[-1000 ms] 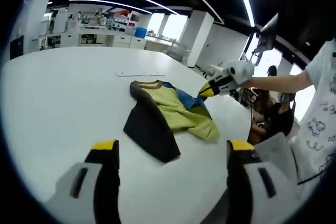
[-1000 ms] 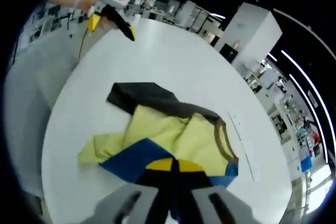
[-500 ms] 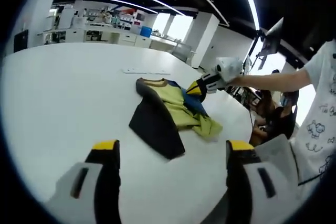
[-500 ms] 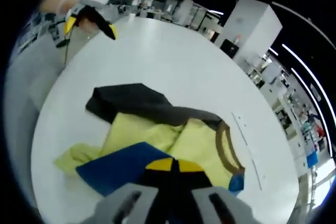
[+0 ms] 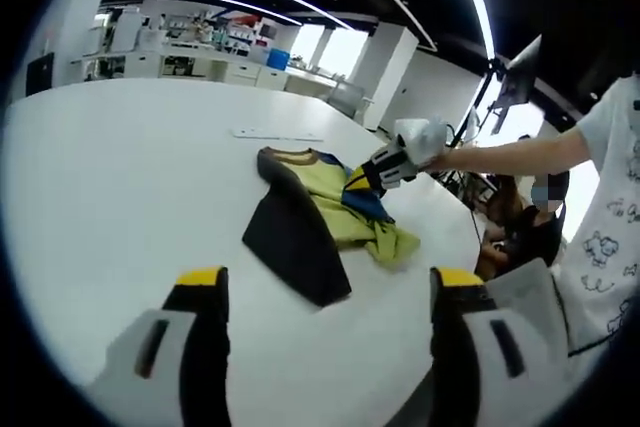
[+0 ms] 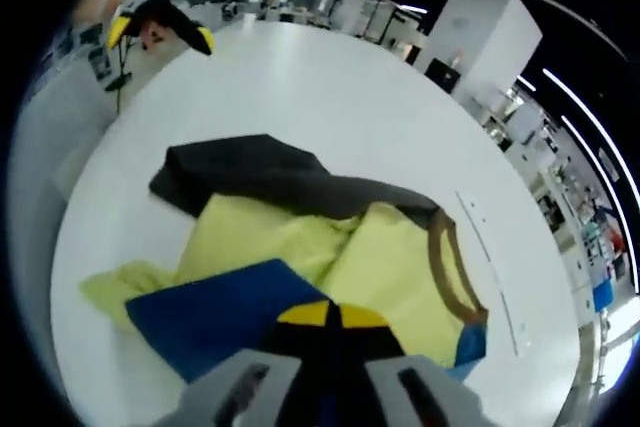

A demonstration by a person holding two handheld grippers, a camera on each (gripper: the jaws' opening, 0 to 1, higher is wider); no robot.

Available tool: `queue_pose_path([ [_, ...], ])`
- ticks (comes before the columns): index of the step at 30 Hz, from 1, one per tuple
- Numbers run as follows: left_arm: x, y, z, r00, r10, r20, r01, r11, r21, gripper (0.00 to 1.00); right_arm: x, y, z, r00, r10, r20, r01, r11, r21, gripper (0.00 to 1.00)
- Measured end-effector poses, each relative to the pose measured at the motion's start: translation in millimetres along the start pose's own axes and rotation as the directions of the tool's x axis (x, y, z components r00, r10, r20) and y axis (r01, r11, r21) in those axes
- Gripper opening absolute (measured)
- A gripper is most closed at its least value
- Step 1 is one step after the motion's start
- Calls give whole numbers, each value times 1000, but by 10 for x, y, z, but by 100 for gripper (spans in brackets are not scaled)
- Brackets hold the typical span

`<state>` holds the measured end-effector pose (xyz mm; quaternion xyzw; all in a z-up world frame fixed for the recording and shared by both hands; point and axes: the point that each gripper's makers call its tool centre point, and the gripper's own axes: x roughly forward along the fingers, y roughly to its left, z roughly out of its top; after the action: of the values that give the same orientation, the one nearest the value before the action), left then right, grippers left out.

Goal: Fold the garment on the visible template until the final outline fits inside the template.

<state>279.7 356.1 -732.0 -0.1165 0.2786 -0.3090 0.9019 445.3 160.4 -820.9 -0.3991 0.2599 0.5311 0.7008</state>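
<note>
The right hand-held gripper (image 6: pixel 328 313), jaws pressed together, pinched the blue panel of the crumpled yellow, blue and dark-grey garment (image 6: pixel 300 247); the left hand-held gripper (image 5: pixel 325 282), jaws spread, hovered well apart above the white desk (image 5: pixel 120 177).

The garment (image 6: pixel 300 247) is soft, matt, creased cloth; beneath it the table (image 6: pixel 330 97) looks smooth, white and faintly glossy.

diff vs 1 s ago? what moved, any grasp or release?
The right gripper has carried the blue part of the garment it is shut on across the yellow body toward the collar, so the blue fold now lies further over the shirt. No release. The left gripper is open above the white table as before; the dark sleeve lies much as before.
</note>
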Motion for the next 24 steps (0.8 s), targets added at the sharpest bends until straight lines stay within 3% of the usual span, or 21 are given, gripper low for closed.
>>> queue_pose_path([
  [3,-6,16,7,1000,2,3,-2,1000,-1,80,-13,14,-15,1000,4,-10,-4,1000,-6,0],
  [9,-15,-24,13,1000,0,4,0,1000,5,80,-129,-73,56,999,-18,31,17,999,37,1],
  [14,-22,-44,38,1000,-3,11,3,1000,12,80,-300,-193,123,996,-51,76,45,996,79,14],
  [17,-19,-66,55,1000,-6,14,5,1000,17,80,-430,-206,156,993,-54,107,45,995,91,27],
  [21,-21,-56,71,1000,-9,18,9,1000,21,80,-580,-202,150,987,-71,142,60,995,81,52],
  [24,-21,-65,73,1000,-13,18,12,1000,24,80,-672,-183,86,986,-81,147,71,995,75,59],
])
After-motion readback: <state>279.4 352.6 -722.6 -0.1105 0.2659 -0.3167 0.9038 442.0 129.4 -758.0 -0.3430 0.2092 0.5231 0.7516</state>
